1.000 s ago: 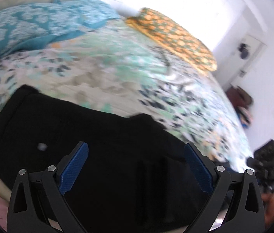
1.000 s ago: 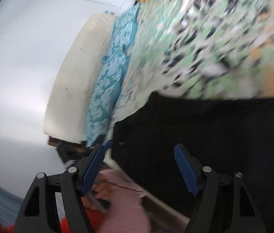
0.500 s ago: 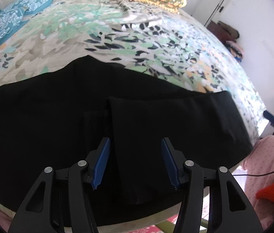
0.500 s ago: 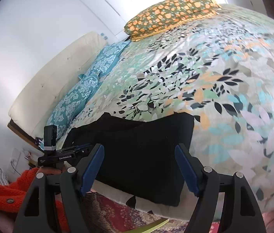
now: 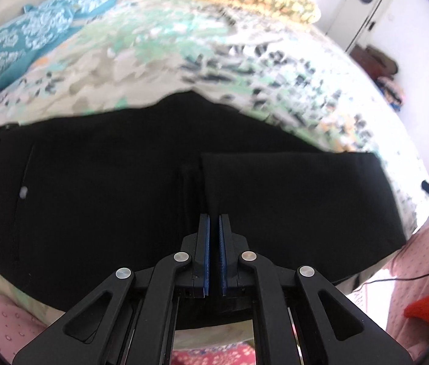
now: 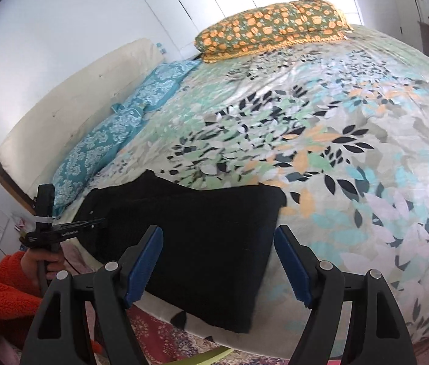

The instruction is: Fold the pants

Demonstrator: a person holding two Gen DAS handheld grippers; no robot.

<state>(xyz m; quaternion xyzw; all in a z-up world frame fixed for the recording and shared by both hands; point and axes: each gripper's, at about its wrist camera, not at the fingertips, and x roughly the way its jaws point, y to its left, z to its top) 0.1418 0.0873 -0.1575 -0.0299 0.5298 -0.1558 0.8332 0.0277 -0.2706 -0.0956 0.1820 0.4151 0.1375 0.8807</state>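
Black pants [image 5: 108, 182] lie flat along the near edge of the bed, with the leg end folded back over the middle [image 5: 290, 197]. In the right wrist view the pants [image 6: 208, 237] lie just past the fingers. My left gripper [image 5: 214, 222] hovers over the folded edge, its blue pads nearly together with nothing between them. My right gripper [image 6: 217, 243] is open and empty, above the folded end of the pants. The left gripper [image 6: 47, 231] also shows at the left in the right wrist view, held by a hand in an orange sleeve.
The bed has a leaf-patterned cover [image 6: 351, 121], a teal pillow [image 6: 117, 133], an orange pillow [image 6: 269, 27] and a cream headboard [image 6: 71, 103]. A white door [image 5: 363, 6] and a clothes pile [image 5: 378, 64] stand at the far right. A patterned rug [image 6: 165, 334] lies below the bed edge.
My left gripper has closed from wide open to nearly shut and swung over the fold. My right gripper stayed open and swung from the headboard side to face the bed.
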